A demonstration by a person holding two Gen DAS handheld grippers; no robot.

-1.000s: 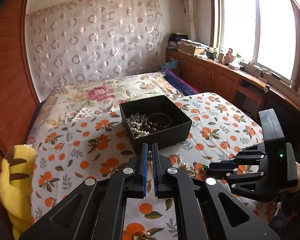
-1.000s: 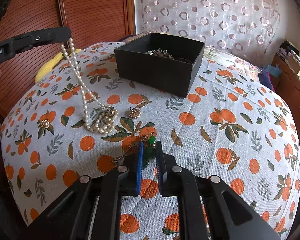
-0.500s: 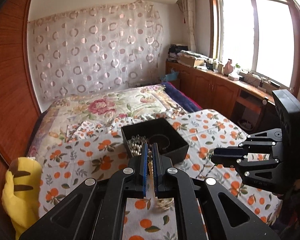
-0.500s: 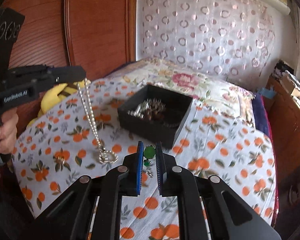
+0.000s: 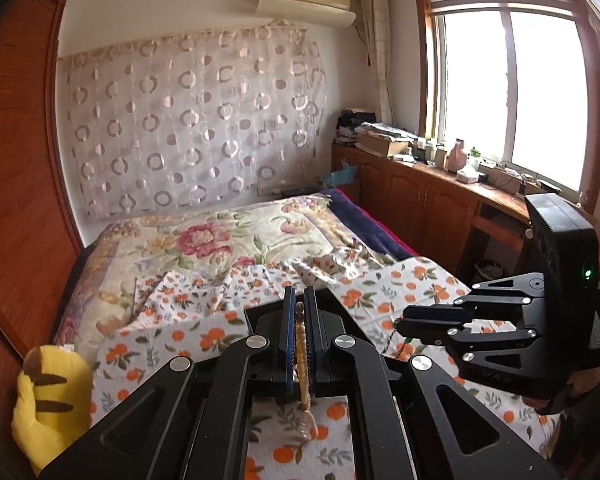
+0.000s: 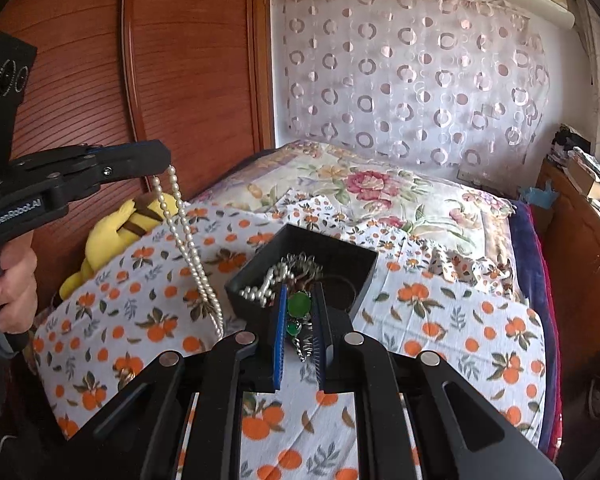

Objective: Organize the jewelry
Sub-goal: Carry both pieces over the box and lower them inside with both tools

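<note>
My left gripper [image 5: 299, 308] is shut on a pearl necklace [image 5: 302, 364] that hangs down between its fingers; it also shows in the right wrist view [image 6: 188, 248], dangling from the left gripper [image 6: 162, 160] high above the cloth. My right gripper [image 6: 299, 300] is shut on a green-stone chain piece [image 6: 299, 305] that hangs just in front of the black box [image 6: 332, 252]. The box holds several pieces of jewelry [image 6: 276, 276]. In the left wrist view the box [image 5: 256, 314] is mostly hidden behind my fingers, and the right gripper [image 5: 404, 322] is to the right.
An orange-print cloth [image 6: 440, 320] covers the near part of the bed. A small gold piece [image 6: 126, 376] lies on it at the left. A yellow plush toy [image 6: 112, 232] sits by the wooden wall. A floral bedspread [image 5: 220, 240] and wooden cabinets [image 5: 420, 200] lie beyond.
Both grippers have risen well above the cloth with their jewelry. The pearl necklace has lifted off the cloth and hangs free. The right gripper has moved toward the box.
</note>
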